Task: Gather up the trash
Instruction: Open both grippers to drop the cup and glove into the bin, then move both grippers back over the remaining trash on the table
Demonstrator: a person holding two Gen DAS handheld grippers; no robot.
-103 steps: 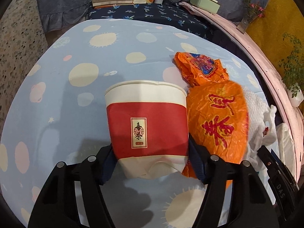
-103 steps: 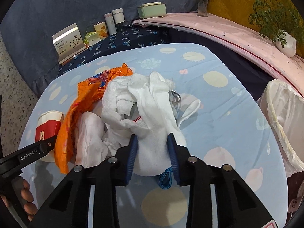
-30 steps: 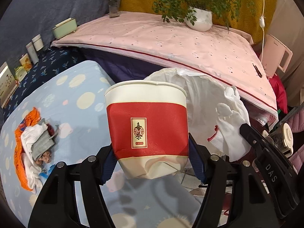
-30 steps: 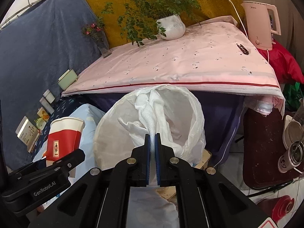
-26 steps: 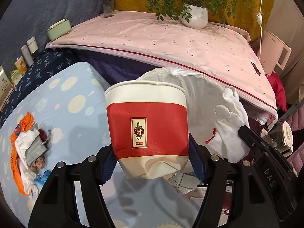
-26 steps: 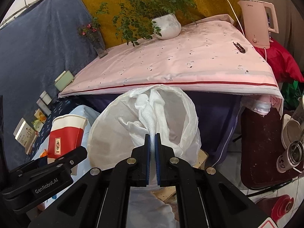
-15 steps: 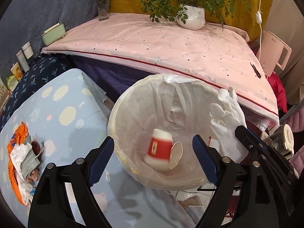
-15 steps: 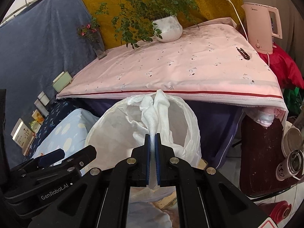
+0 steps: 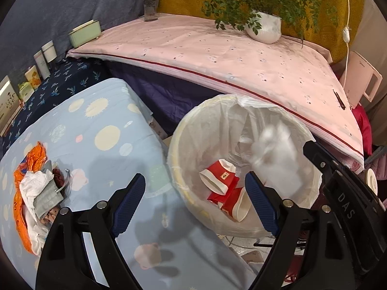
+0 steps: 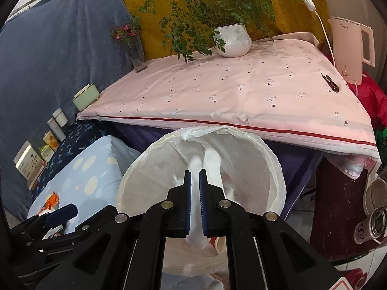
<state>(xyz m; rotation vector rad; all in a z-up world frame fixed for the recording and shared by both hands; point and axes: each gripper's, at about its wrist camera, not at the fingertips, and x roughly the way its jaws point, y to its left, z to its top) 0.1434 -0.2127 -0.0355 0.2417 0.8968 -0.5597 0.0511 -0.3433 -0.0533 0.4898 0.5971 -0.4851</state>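
Observation:
A round trash bin [image 9: 179,130] lined with a white bag stands beside the blue spotted table. Red and white paper cups [image 9: 219,177] lie in its bottom. My left gripper [image 9: 194,193] is open and empty above the bin's near edge. My right gripper [image 10: 195,181] hangs over the bin [image 10: 271,159] with its jaws slightly parted. A blurred white cloth [image 10: 212,159] slides between them down into the bin; it also shows in the left wrist view [image 9: 275,154]. More trash, an orange wrapper and white cloth pile [image 9: 36,183], lies on the table's left.
A pink-covered table [image 9: 217,55] with a potted plant [image 9: 263,26] stands behind the bin. A pink kettle [image 10: 350,46] is at the right. Boxes and bottles [image 9: 41,65] line a dark shelf at the left. Metal cups [image 10: 372,222] stand on a dark stand at right.
The left gripper opened and dropped the red cup into the bin. The right gripper's jaws have parted a little and the white cloth is slipping down, blurred.

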